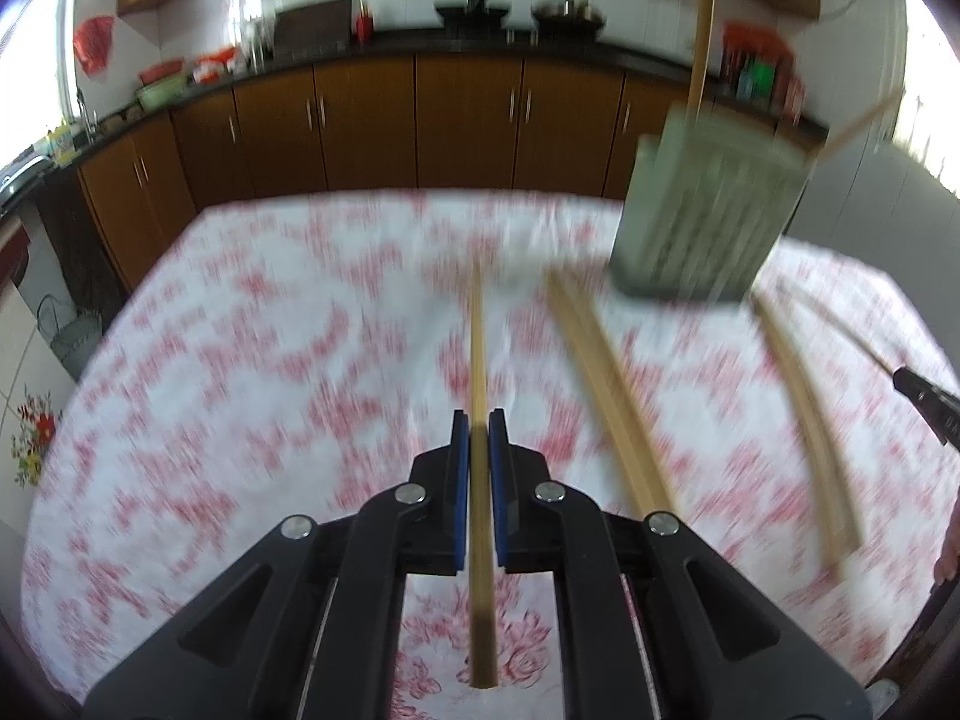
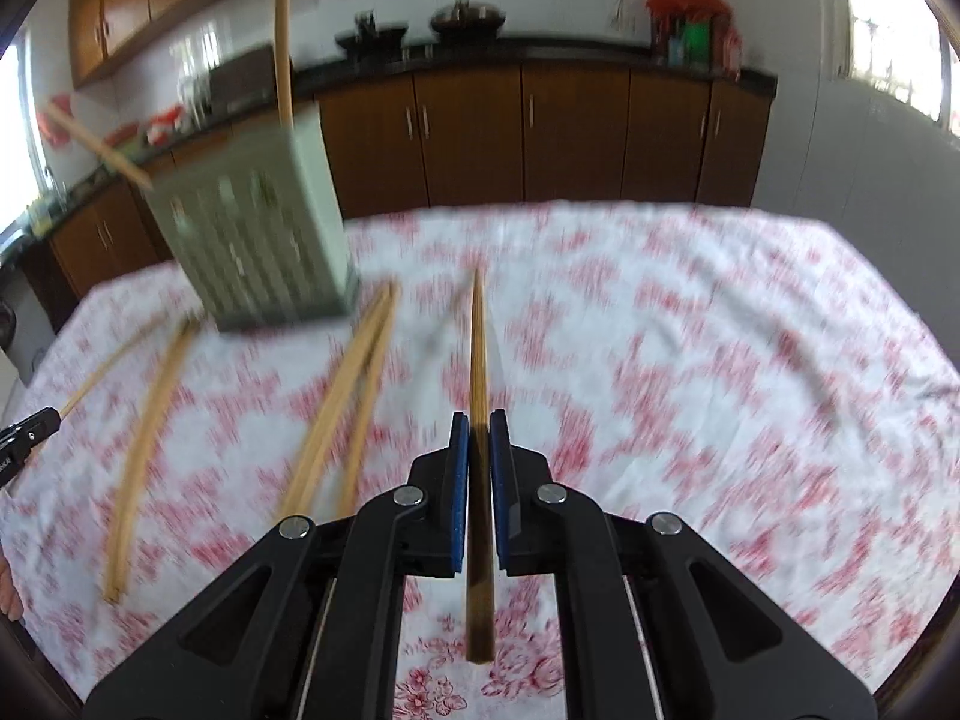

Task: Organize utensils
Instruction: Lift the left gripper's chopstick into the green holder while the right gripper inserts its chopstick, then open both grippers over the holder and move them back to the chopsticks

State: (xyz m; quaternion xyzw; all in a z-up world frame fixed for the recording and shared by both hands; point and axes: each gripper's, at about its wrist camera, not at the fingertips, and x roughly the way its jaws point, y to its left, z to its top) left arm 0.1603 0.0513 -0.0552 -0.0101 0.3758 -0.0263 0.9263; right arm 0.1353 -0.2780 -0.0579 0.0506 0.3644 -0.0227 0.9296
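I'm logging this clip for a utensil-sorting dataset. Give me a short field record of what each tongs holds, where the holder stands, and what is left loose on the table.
left tongs: shut on a chopstick
right tongs: shut on a darker chopstick
holder: slatted green utensil holder on the tablecloth, two chopsticks sticking out of its top
loose chopsticks: several lying on the cloth near the holder
image quality: motion-blurred

We see a pale bamboo chopstick (image 1: pixel 478 396) clamped lengthwise, its tip forward, and a darker brown chopstick (image 2: pixel 478 396) clamped likewise. A green slatted holder (image 1: pixel 708 210) stands on the table with two sticks in it; loose chopstick pairs (image 1: pixel 606 384) lie just before it.
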